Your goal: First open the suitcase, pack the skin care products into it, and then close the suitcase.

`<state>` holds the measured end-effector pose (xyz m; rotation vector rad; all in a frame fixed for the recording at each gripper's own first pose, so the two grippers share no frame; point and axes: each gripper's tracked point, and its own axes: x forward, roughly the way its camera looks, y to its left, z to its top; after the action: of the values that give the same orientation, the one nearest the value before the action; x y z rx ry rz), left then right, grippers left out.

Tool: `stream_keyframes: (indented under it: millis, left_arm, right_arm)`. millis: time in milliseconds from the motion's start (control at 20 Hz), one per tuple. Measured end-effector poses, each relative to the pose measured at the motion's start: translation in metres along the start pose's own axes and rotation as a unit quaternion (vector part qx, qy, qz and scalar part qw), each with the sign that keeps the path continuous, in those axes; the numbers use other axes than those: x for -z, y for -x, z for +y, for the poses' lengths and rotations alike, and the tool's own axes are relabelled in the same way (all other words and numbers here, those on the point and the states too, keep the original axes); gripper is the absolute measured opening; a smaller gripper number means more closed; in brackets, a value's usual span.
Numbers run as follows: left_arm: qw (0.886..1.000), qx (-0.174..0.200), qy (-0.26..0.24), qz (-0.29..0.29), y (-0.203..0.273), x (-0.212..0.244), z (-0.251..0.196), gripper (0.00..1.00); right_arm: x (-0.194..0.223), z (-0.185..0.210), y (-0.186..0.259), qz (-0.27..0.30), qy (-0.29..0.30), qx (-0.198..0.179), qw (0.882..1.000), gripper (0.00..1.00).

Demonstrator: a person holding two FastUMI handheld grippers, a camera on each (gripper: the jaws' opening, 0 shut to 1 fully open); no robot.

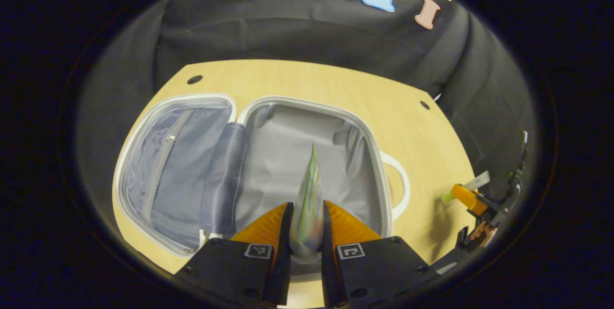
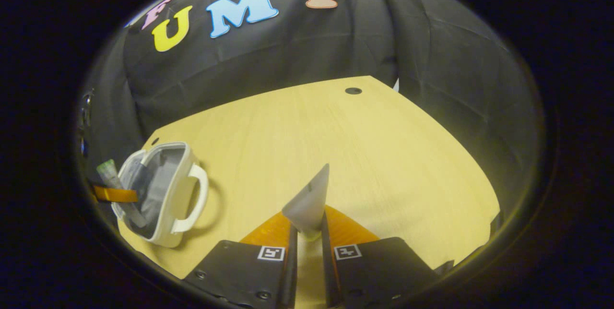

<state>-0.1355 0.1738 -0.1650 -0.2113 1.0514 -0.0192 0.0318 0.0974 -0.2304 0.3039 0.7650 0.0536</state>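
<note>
Suitcase point(image 1: 268, 165) lies open flat on the worktop point(image 1: 336, 83). Left tongs point(image 1: 307, 232) pinch a green tube point(image 1: 309, 198), held over the suitcase's right half. Right tongs point(image 2: 309, 234) pinch a grey tube point(image 2: 309, 198) over bare worktop, well apart from the suitcase.

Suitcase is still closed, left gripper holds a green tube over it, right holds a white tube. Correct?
Not quite: the suitcase is open, its grey lining and mesh pocket exposed, as the left gripper view shows. The rest holds: the left gripper is shut on a green tube over it, and the right gripper holds a white tube.
</note>
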Motion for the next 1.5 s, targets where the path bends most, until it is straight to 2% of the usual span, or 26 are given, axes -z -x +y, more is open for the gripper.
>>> stream_keyframes:
  millis: [150, 300, 400, 450, 550, 600, 800, 900, 950, 1000, 1050, 1200, 1250, 1300, 1350, 1400, 1500]
  left_arm:
    - [0.999, -0.016, -0.023, 0.033, -0.027, 0.003, 0.018, 0.35]
    - [0.999, -0.006, -0.028, 0.018, -0.039, -0.007, 0.021, 0.41]
    - [0.999, -0.007, -0.039, -0.004, -0.032, -0.017, 0.022, 0.51]
    - [0.999, -0.004, -0.043, -0.018, -0.026, -0.022, 0.019, 0.62]
    - [0.997, 0.007, -0.044, -0.058, -0.006, -0.032, 0.017, 0.81]
    - [0.996, 0.011, -0.041, -0.081, 0.007, -0.036, 0.017, 0.83]
    - [0.987, 0.003, -0.011, -0.163, 0.079, -0.038, 0.042, 0.84]
    - [0.984, -0.013, 0.010, -0.179, 0.110, -0.025, 0.066, 0.84]
    - [0.982, -0.024, 0.018, -0.186, 0.122, -0.021, 0.080, 0.87]
    - [0.981, -0.040, 0.026, -0.190, 0.134, -0.014, 0.094, 0.84]
    - [0.978, -0.057, 0.034, -0.196, 0.144, -0.009, 0.109, 0.84]
    - [0.972, -0.095, 0.068, -0.204, 0.163, 0.003, 0.148, 0.84]
    - [0.970, -0.106, 0.080, -0.206, 0.167, 0.004, 0.162, 0.87]
    - [0.967, -0.115, 0.092, -0.209, 0.171, 0.004, 0.176, 0.84]
    - [0.964, -0.122, 0.105, -0.212, 0.174, 0.004, 0.190, 0.84]
    - [0.962, -0.129, 0.114, -0.214, 0.175, 0.001, 0.204, 0.84]
    - [0.957, -0.141, 0.125, -0.221, 0.178, -0.006, 0.230, 0.84]
  right_arm:
    - [0.016, 0.037, 0.036, 0.004, -0.020, -0.026, 0.999, 0.22]
    - [0.024, 0.072, 0.060, 0.003, -0.023, -0.043, 0.999, 0.22]
    - [0.029, 0.089, 0.065, 0.007, -0.008, -0.041, 0.999, 0.22]
    - [0.029, 0.103, 0.065, 0.009, 0.000, -0.050, 0.999, 0.22]
    - [0.031, 0.136, 0.063, 0.018, 0.012, -0.077, 0.997, 0.22]
    - [0.031, 0.153, 0.062, 0.024, 0.018, -0.095, 0.995, 0.22]
    - [0.035, 0.218, 0.037, 0.050, 0.060, -0.157, 0.984, 0.22]
    - [0.045, 0.244, 0.016, 0.077, 0.077, -0.177, 0.978, 0.22]
    - [0.049, 0.251, 0.004, 0.088, 0.083, -0.178, 0.976, 0.19]
    - [0.054, 0.254, -0.007, 0.098, 0.095, -0.176, 0.975, 0.26]
    - [0.063, 0.255, -0.020, 0.114, 0.111, -0.172, 0.972, 0.23]
    - [0.075, 0.261, -0.040, 0.132, 0.141, -0.175, 0.965, 0.25]
    - [0.069, 0.261, -0.041, 0.118, 0.148, -0.175, 0.966, 0.28]
    - [0.062, 0.263, -0.039, 0.101, 0.149, -0.180, 0.967, 0.30]
    - [0.053, 0.264, -0.034, 0.085, 0.149, -0.184, 0.968, 0.36]
    - [0.044, 0.264, -0.030, 0.069, 0.150, -0.186, 0.969, 0.57]
    - [0.021, 0.258, -0.017, 0.026, 0.158, -0.184, 0.970, 0.68]
